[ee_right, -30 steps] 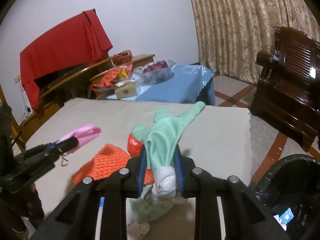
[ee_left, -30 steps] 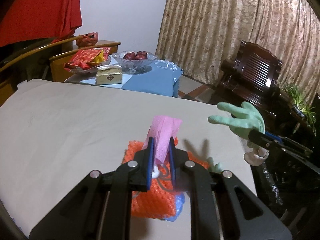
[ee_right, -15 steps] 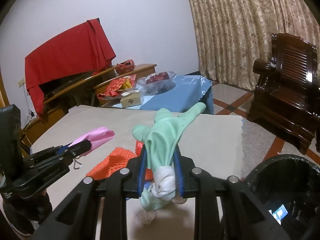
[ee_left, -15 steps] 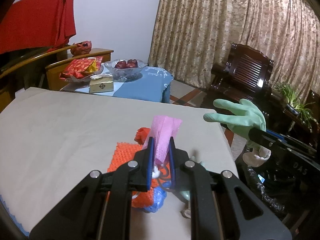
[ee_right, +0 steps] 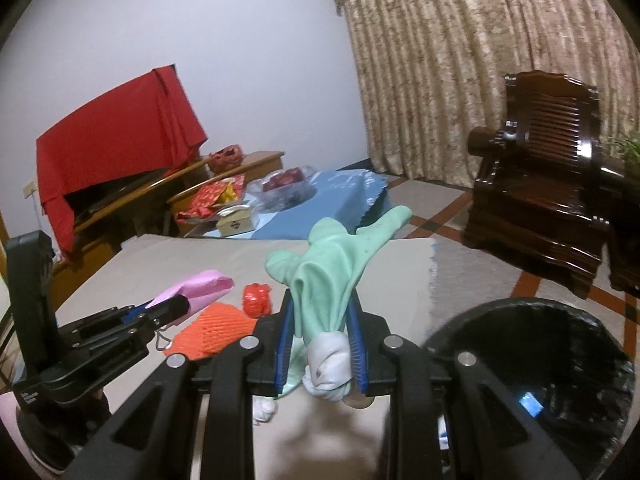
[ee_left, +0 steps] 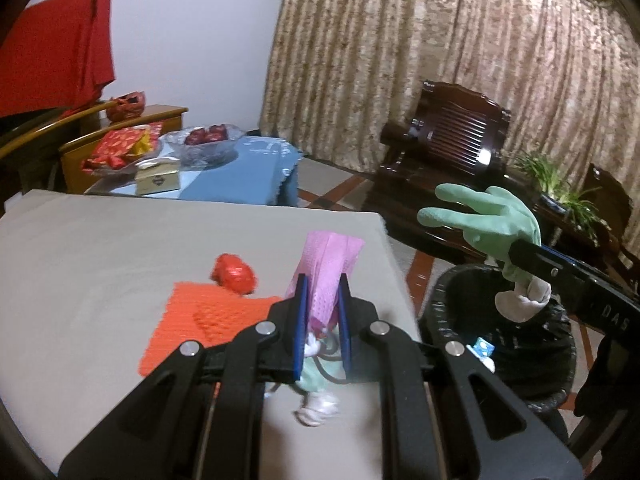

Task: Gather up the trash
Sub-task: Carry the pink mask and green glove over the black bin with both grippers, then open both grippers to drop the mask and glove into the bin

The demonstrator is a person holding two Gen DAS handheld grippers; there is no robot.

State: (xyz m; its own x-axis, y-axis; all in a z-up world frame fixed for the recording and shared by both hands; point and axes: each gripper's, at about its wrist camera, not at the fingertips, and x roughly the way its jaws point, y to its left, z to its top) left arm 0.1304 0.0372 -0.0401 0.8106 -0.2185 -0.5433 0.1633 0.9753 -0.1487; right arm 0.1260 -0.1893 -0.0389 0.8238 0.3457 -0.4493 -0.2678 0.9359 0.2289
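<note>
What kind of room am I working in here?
Most likely a home living room: a carved dark wooden armchair, floor-length patterned curtains and a side table with a fruit bowl.

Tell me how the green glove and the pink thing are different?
The green glove is smooth and has fingers sticking out; the pink thing is a folded, bumpy sheet with no fingers. The glove has a whitish cuff bunched at its end; the pink thing is pink all over. The right gripper is shut on the glove, while the left gripper is shut on the pink thing. Both are soft and lifted off the table.
</note>
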